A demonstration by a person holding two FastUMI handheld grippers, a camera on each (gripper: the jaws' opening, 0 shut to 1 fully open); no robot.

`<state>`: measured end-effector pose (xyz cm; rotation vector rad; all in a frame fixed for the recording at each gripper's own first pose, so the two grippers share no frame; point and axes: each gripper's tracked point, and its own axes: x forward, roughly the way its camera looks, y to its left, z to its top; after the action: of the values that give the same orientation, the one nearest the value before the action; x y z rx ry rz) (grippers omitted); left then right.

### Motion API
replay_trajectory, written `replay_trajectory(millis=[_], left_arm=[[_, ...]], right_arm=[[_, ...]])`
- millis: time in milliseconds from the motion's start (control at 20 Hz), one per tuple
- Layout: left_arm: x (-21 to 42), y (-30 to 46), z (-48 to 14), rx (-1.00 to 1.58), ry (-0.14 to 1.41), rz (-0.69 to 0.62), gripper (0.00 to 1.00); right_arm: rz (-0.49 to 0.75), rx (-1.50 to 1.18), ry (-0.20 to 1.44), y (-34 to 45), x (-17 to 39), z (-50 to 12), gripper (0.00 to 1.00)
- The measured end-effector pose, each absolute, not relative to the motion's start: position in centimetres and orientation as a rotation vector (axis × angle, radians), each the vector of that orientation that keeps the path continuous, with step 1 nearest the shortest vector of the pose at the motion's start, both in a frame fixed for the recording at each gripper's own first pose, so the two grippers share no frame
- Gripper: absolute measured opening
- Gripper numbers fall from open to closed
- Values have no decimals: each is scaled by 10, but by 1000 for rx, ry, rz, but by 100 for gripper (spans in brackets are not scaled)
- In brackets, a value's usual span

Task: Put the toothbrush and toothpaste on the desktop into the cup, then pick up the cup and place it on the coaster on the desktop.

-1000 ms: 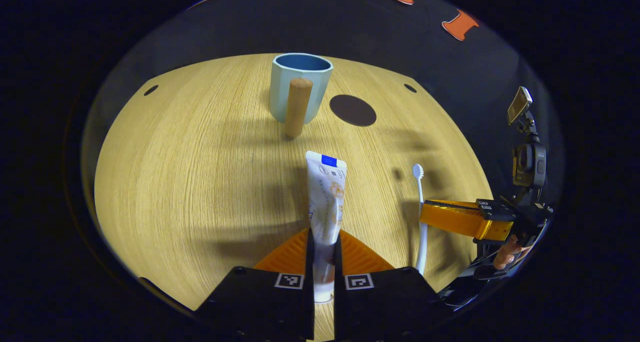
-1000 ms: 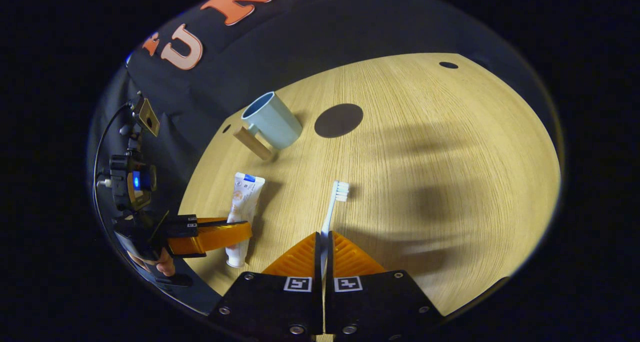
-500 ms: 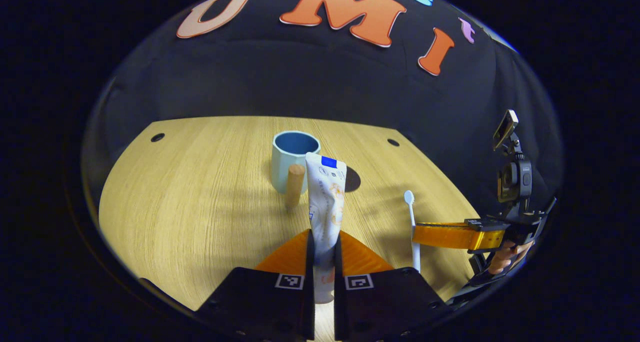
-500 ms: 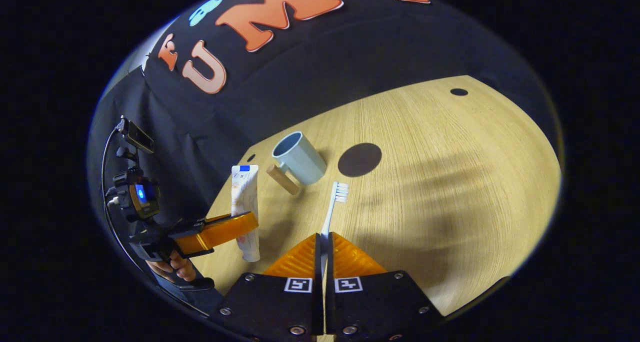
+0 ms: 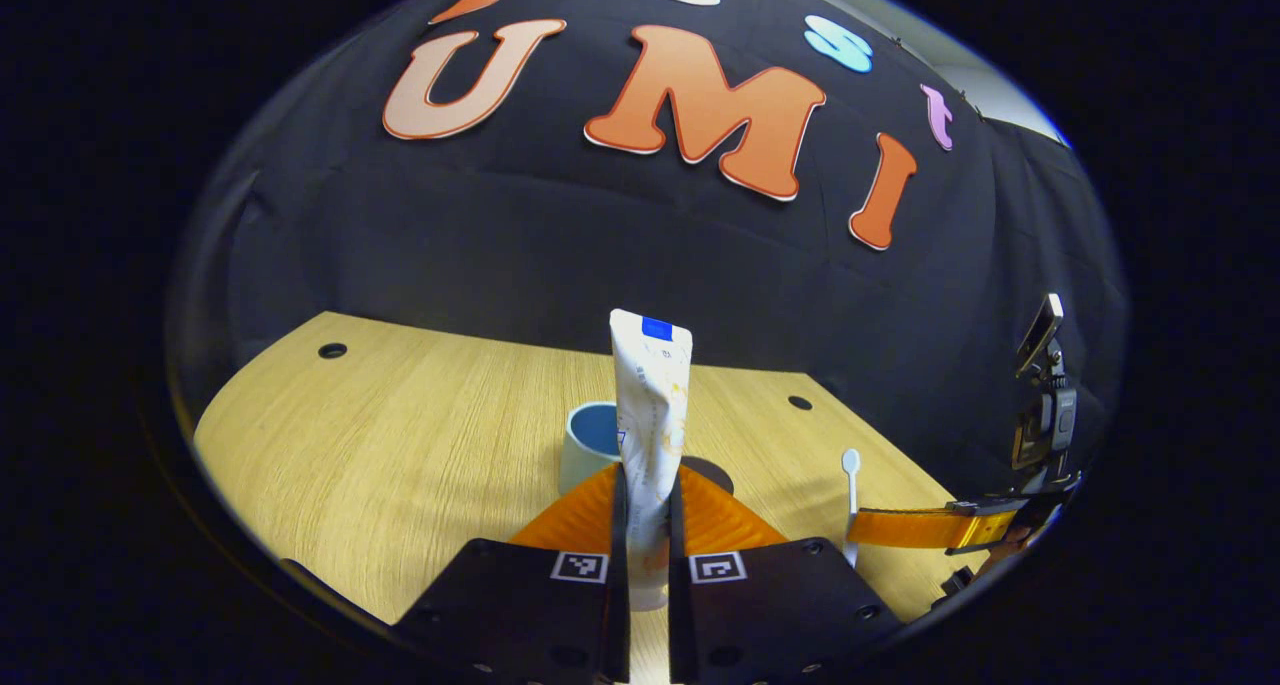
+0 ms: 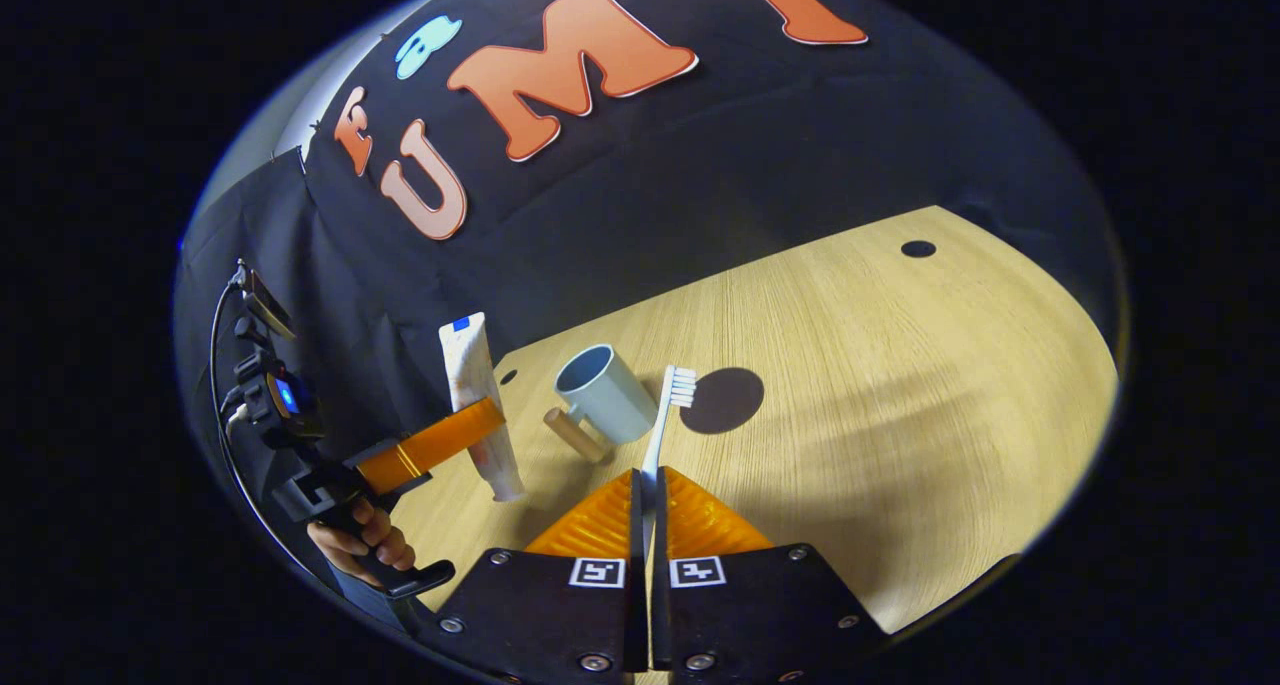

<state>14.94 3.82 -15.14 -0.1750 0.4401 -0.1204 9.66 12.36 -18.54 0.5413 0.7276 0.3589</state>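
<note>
Toothpaste [image 5: 650, 405] and toothbrush [image 6: 660, 435] are both off the desktop [image 6: 900, 385] now, each pinched upright in a closed gripper, where a second ago they lay flat on the wood. We hold the tube in the left gripper [image 5: 648, 510], both fingers pressed on its lower body, cap end down and crimped end up. We hold the brush in the right gripper [image 6: 645, 505], fingers clamped on its handle, bristles at the top. In the right gripper view the left gripper [image 6: 440, 443] shows well off to the side with the tube [image 6: 478, 405] raised above the wood and a hand [image 6: 362, 545] on its grip; in the left gripper view the right gripper [image 5: 925, 527] carries the brush [image 5: 851, 490] clear of the table.

Over the last second both views have tilted up and the cup [image 6: 603, 395] has slid low in each, so we judge the lift is done and the carry toward the cup is under way. The cup [image 5: 592, 445] stands upright and empty, its wooden handle [image 6: 575, 435] toward us, with the dark coaster [image 6: 722, 400] just beside it and bare. Next, we think, comes lowering each item through the rim; the tall tube could tip the cup if it catches the edge.
</note>
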Motion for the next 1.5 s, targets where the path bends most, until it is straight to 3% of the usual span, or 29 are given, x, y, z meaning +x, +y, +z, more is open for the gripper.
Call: replay_trajectory(millis=[300, 700, 1500], left_arm=[[208, 57, -107, -181, 278, -94, 14], [265, 57, -112, -209, 178, -107, 15], [280, 67, -200, -338, 326, -133, 15]], right_arm=[[377, 511, 625, 125, 129, -167, 2], [367, 517, 573, 118, 166, -169, 2], [365, 493, 453, 137, 224, -159, 2]])
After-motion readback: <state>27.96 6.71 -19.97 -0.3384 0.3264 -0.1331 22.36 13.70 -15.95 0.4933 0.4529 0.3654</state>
